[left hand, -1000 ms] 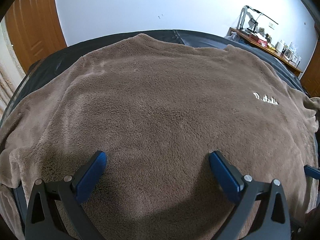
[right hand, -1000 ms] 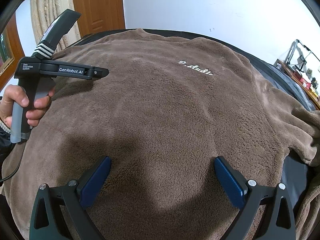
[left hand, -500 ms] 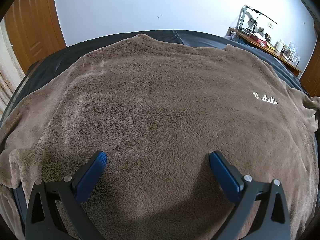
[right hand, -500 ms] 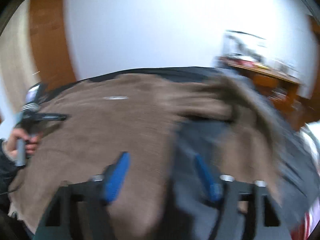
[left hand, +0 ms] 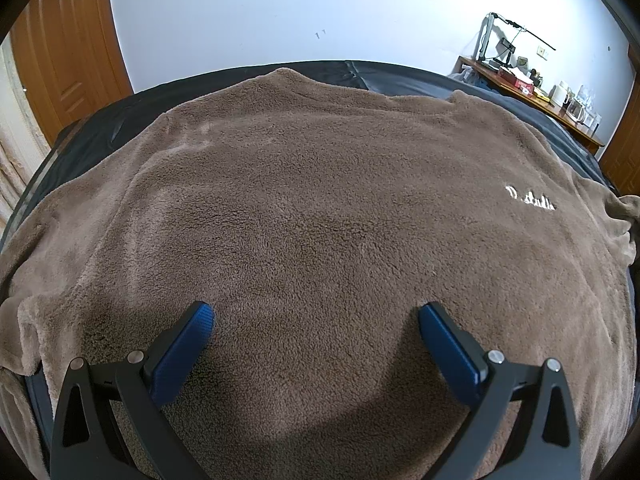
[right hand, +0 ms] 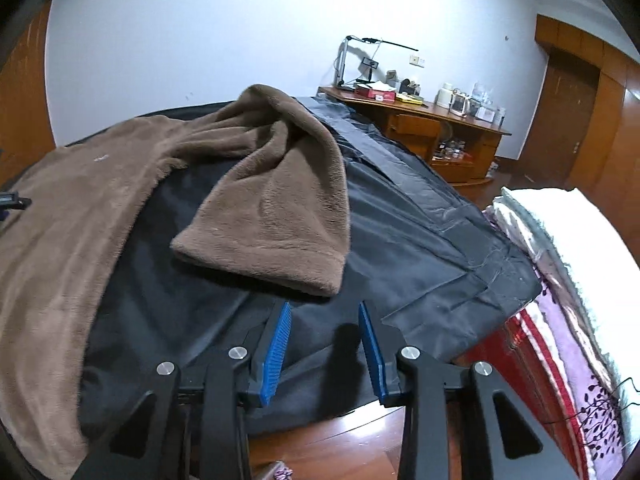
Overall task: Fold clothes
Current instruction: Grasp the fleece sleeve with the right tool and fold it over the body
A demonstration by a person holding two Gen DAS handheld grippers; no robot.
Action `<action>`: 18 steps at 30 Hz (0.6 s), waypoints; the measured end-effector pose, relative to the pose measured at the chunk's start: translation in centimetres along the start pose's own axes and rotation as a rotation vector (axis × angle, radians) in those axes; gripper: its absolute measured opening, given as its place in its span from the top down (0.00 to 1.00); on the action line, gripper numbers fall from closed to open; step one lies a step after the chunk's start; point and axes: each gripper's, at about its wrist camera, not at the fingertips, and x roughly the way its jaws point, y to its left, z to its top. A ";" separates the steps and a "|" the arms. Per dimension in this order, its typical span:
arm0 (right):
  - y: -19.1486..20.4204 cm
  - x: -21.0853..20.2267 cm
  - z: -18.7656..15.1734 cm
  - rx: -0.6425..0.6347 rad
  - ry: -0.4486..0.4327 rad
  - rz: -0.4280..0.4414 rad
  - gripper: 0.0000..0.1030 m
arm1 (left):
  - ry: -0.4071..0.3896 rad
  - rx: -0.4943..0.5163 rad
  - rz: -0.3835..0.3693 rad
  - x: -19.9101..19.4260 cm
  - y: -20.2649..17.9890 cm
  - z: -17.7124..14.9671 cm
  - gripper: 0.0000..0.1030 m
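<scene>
A brown fleece top (left hand: pixel 320 208) with white lettering (left hand: pixel 530 199) lies spread flat on a black sheet. Just above its near hem hangs my left gripper (left hand: pixel 316 316), open wide, nothing between its blue pads. In the right wrist view the top's sleeve (right hand: pixel 276 204) lies bunched on the black sheet (right hand: pixel 400 240), its cuff toward me. My right gripper (right hand: pixel 325 312) sits just short of the cuff over bare sheet. Its jaws are closing and stand a narrow gap apart with nothing between them.
A wooden desk (right hand: pixel 420 116) with a lamp, boxes and jars stands against the white wall at the back right. Folded bedding (right hand: pixel 560 272) in white, purple and red lies to the right. Wood floor (right hand: pixel 340 448) shows below the sheet's edge. A brown door (left hand: pixel 64 52) stands far left.
My right gripper swung from the top's body rightward to the sleeve cuff and its jaws narrowed from wide to a small gap. The left gripper stayed still and open.
</scene>
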 end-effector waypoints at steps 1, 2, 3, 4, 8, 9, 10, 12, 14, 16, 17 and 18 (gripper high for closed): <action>-0.1 0.2 0.1 0.002 -0.003 -0.001 0.64 | 0.000 0.000 0.000 0.0 0.0 0.0 0.00; -0.2 0.4 0.2 0.004 -0.006 -0.002 0.64 | 0.000 0.000 0.000 0.0 0.0 0.0 0.00; -0.4 0.8 0.4 0.014 -0.006 0.008 0.64 | 0.000 0.000 0.001 0.0 0.0 0.0 0.00; -0.6 1.2 0.7 0.025 -0.007 0.019 0.64 | 0.000 -0.001 0.001 0.1 0.0 0.0 0.00; -1.3 2.2 1.7 0.092 -0.021 0.091 0.64 | 0.000 0.000 0.001 0.1 0.0 0.1 0.00; -1.6 2.4 2.0 0.114 -0.025 0.115 0.64 | 0.000 0.000 0.002 0.1 0.0 0.1 0.00; -1.8 2.7 2.3 0.135 -0.029 0.139 0.63 | 0.000 0.000 0.002 0.1 0.0 0.2 0.00; -2.2 3.5 2.6 0.160 -0.024 0.162 0.63 | 0.000 0.000 0.003 0.1 0.0 0.2 0.00; -2.3 4.0 2.8 0.172 -0.023 0.160 0.72 | 0.000 0.001 0.003 0.1 0.0 0.2 0.00; -2.3 4.0 2.9 0.175 -0.031 0.136 0.83 | 0.001 0.001 0.003 0.2 0.0 0.2 0.00; -2.3 3.8 2.9 0.180 -0.038 0.127 0.86 | 0.001 0.001 0.003 0.2 0.0 0.2 0.00; -2.5 3.4 3.2 0.179 -0.057 0.102 0.88 | 0.001 0.001 0.003 0.2 0.0 0.2 0.00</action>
